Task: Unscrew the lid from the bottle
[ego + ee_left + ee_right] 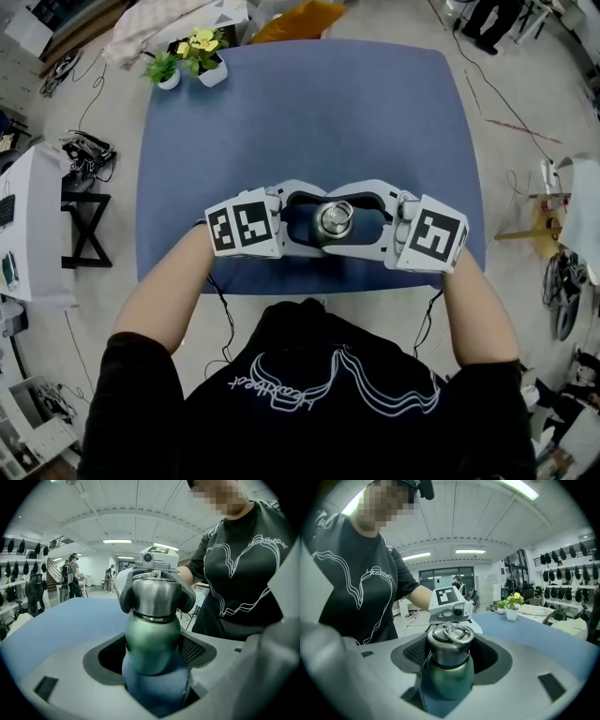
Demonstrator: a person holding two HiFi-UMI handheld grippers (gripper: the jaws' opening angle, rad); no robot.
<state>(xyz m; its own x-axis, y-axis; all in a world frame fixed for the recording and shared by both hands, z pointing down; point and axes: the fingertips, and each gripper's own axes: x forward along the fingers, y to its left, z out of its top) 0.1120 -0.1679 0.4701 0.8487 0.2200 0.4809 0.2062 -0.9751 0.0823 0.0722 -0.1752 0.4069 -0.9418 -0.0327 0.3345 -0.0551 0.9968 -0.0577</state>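
Bottle (335,220) between left claw (154,654) and right claw (450,656)

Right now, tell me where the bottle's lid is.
The lid sits atop the bottle at the near edge of the blue table, centre of the head view, with the right gripper closed round it.

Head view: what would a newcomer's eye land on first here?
A green bottle with a steel lid stands near the blue table's front edge, clamped from both sides. The left gripper holds its body, the right gripper wraps the lid. Potted plants sit at the table's far left corner.
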